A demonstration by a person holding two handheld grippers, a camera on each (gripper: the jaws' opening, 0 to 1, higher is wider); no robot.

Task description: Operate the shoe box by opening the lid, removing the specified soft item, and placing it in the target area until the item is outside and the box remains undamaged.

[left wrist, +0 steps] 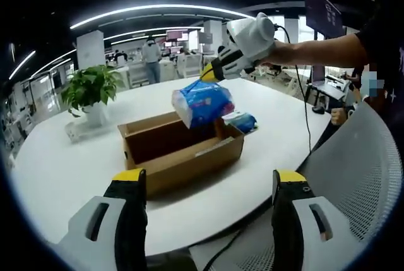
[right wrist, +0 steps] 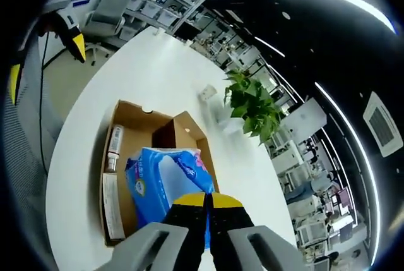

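An open brown cardboard shoe box [left wrist: 183,151] sits on the white round table [left wrist: 63,176]. Above it hangs a blue soft tissue pack [left wrist: 203,102], and my right gripper [left wrist: 210,75], held by a person's arm, is shut on the pack's top edge. In the right gripper view the pack [right wrist: 165,182] sits just past the closed yellow-tipped jaws [right wrist: 207,200], over the box [right wrist: 129,151]. My left gripper [left wrist: 208,179] stands open at the near table edge, apart from the box, with nothing between its fingers. Its yellow tips show far left [right wrist: 44,56].
A second blue pack [left wrist: 245,121] lies on the table just behind the box. A potted green plant [left wrist: 93,91] stands at the table's far left. A grey mesh chair [left wrist: 360,176] is at the near right. Desks fill the office behind.
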